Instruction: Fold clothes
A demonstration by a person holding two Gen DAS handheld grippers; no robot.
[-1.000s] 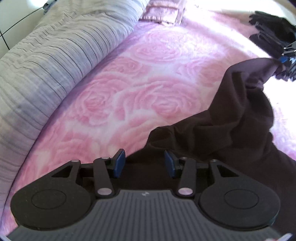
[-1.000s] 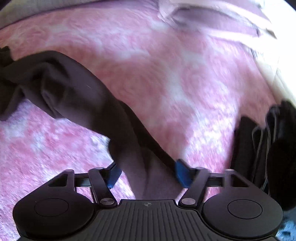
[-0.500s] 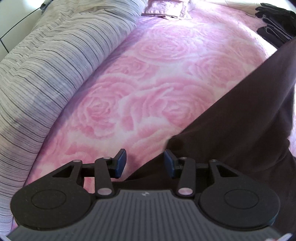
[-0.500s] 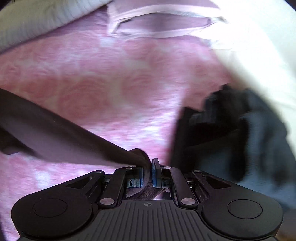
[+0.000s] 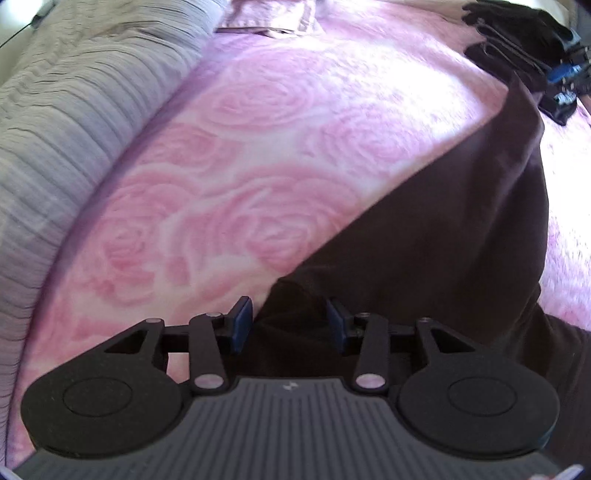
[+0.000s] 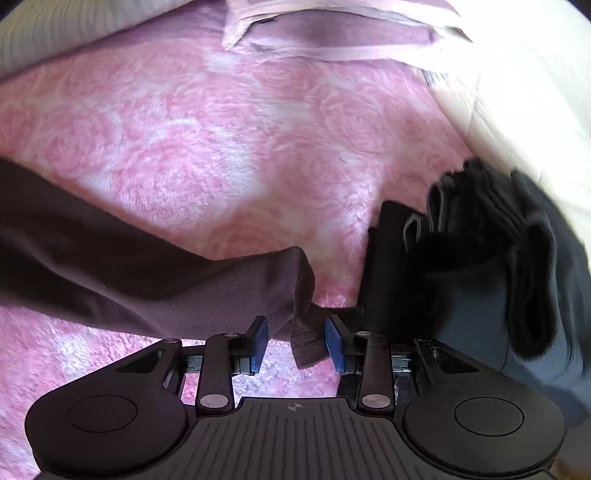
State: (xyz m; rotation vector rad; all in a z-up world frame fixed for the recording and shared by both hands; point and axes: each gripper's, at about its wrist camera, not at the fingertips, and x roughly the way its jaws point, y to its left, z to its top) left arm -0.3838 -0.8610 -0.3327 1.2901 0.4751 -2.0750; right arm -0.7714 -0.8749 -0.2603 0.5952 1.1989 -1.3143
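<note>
On the pink bedspread [image 6: 207, 122], the brown garment's [image 6: 110, 266] corner hangs between the right hand-held gripper's [image 6: 293, 341] parted pads.

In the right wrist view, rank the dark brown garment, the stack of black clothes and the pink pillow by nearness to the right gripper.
1. Dark brown garment: its corner hangs between the open jaws of the right gripper, trailing left.
2. Stack of black clothes: just right of the gripper.
3. Pink pillow: far end, top centre.
</note>
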